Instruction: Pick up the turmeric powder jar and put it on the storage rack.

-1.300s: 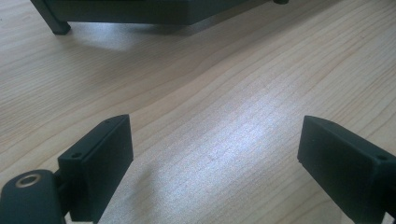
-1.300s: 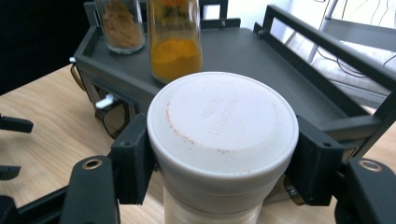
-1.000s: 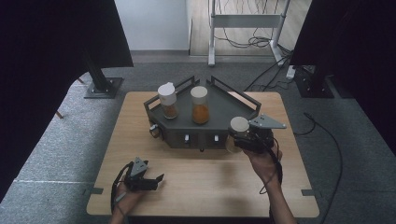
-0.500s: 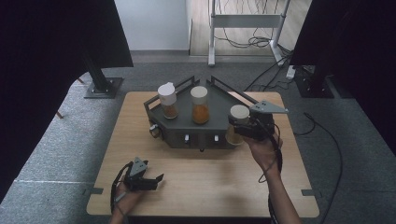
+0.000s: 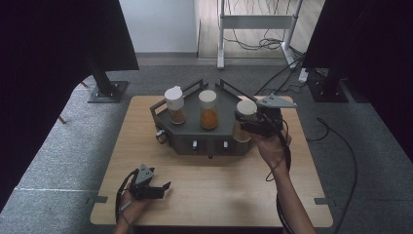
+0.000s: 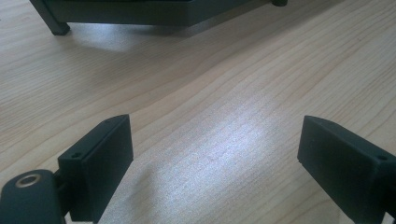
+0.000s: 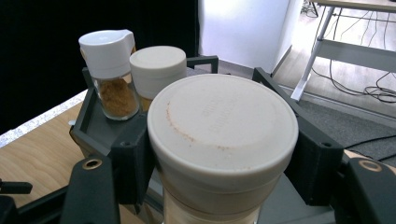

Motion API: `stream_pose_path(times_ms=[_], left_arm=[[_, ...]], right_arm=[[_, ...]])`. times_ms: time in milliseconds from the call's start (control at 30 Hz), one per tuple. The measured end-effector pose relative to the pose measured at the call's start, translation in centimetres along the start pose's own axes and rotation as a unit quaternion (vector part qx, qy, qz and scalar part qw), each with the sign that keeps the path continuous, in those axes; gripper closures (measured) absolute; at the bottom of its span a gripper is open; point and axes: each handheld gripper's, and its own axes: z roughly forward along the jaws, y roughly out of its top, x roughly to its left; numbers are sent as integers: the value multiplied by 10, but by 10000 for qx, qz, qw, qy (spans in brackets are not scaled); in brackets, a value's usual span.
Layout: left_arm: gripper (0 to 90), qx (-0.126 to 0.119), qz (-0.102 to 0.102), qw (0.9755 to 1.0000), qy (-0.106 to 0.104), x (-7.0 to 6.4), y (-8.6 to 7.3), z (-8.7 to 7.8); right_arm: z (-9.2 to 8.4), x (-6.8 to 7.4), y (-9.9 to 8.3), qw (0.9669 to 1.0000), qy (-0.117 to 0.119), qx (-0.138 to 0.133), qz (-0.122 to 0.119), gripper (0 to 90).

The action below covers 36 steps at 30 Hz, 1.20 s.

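Right hand-held gripper carried jar rackward.

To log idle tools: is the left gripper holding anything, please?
No, the left gripper has its jaws wide apart over bare wooden table.

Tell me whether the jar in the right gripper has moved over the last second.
Yes. The jar in the right gripper has moved up and away from the person, toward the dark rack's right end.

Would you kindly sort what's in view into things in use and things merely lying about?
In use:
right tool, shut on the cream-lidded jar
dark rack
two jars standing in it

Lying about:
left tool, open over the table
floor cables
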Motion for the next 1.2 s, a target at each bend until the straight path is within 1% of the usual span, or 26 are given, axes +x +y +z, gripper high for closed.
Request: stream_pose_path(times_ms=[300,500,767,900,1200], left_arm=[[102,-9,5,10000,8,0,0,0],[102,-25,-1,10000,8,0,-1,0],[102,-23,7,10000,4,0,-1,0],[102,-20,8,10000,1,0,-1,0],[102,-28,13,10000,-3,0,-1,0]], right_arm=[[14,-1,11,10000,-33,31,-60,335],[25,-6,15,9999,-123,83,-16,335],[38,-13,17,9996,-262,95,41,335],[46,-15,18,9995,-308,117,32,335],[62,-14,18,9990,-401,165,-50,335]])
